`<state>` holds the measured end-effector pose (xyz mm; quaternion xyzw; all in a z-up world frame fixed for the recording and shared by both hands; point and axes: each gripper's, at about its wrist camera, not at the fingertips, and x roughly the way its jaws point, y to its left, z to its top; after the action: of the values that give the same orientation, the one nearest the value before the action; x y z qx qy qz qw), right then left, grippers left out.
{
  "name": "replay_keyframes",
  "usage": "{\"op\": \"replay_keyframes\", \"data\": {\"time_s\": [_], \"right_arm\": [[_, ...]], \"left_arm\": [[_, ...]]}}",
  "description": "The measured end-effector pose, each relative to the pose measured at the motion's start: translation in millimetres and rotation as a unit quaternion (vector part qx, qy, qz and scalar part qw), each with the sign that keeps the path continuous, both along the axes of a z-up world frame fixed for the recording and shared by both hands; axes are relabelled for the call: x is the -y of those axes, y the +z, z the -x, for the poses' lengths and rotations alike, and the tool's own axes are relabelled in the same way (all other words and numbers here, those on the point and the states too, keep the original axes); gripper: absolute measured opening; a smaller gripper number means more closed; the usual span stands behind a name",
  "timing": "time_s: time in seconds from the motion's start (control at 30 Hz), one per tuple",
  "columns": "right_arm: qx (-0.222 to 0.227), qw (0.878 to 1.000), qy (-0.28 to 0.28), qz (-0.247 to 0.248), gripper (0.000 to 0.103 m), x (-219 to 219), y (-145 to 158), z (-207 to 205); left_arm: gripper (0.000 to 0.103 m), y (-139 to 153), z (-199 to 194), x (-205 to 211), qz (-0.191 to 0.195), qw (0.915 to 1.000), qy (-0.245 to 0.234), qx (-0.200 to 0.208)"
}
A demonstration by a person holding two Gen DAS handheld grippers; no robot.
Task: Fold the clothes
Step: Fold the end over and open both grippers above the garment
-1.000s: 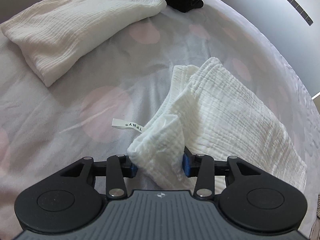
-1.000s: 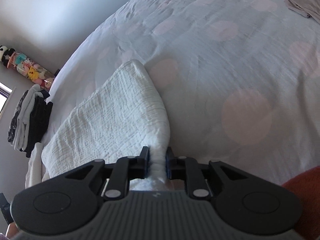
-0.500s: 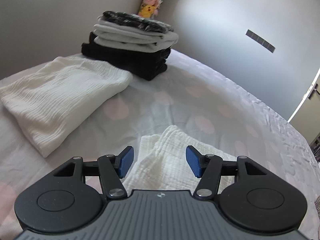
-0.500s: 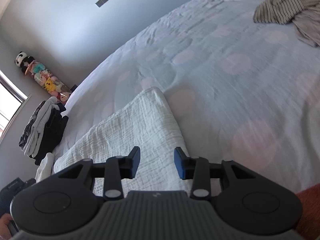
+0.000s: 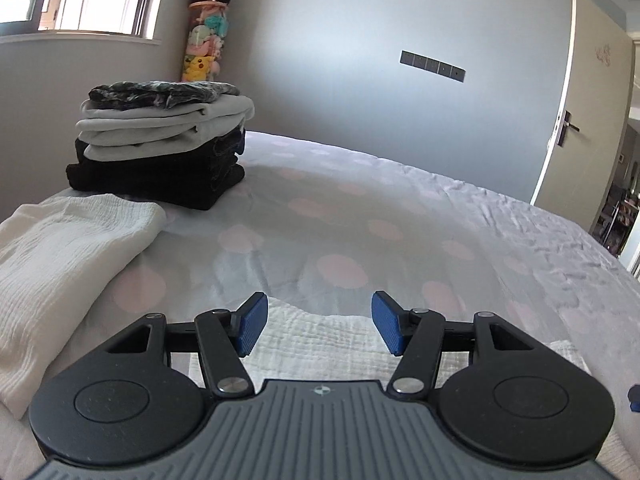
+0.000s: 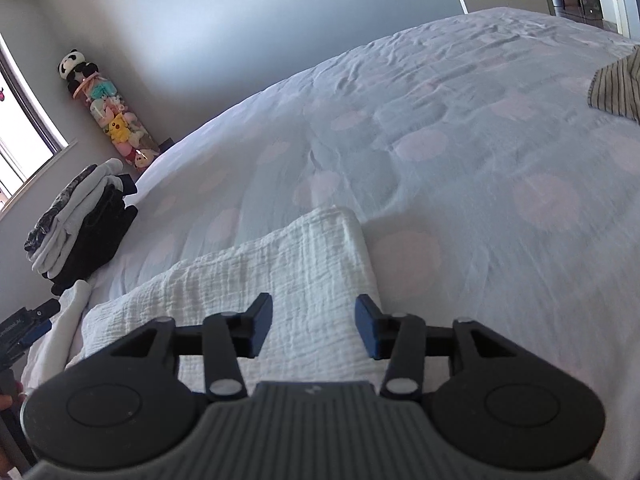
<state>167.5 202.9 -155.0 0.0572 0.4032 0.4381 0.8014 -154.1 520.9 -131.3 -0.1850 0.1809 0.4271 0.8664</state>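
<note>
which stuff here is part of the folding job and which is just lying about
Part of the job:
- white crinkled cloth, folded, below both open grippers
- second folded white cloth
- stack of folded clothes
- striped garment, not yet folded

Just lying about:
- tube of plush toys
- door

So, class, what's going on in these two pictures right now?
A person is folding clothes on a bed. Both jaws have just been opening: the left hand-held gripper and right hand-held gripper hover open over the folded white garment, nothing gripped. A stack of folded clothes sits beyond.
</note>
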Motion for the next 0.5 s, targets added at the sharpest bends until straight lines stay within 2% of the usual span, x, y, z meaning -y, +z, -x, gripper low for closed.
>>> {"op": "replay_keyframes", "data": {"time_s": [0.03, 0.23, 0.5], "right_arm": [[-0.001, 1.000, -0.003, 0.000, 0.055, -2.2, -4.4, -6.3], [-0.078, 0.996, -0.041, 0.003, 0.054, -1.9, -39.5, -28.5], [-0.128, 0.990, -0.061, -0.004, 0.052, 3.3, -57.1, -36.7]], "left_arm": [[0.068, -2.3, -1.9, -2.9, 0.004, 1.0000, -0.005, -0.002], [0.068, -13.9, -6.5, -20.1, 0.041, 0.9990, -0.009, -0.013], [0.068, -14.6, -0.7, -30.4, 0.087, 0.9962, -0.008, -0.004]]}}
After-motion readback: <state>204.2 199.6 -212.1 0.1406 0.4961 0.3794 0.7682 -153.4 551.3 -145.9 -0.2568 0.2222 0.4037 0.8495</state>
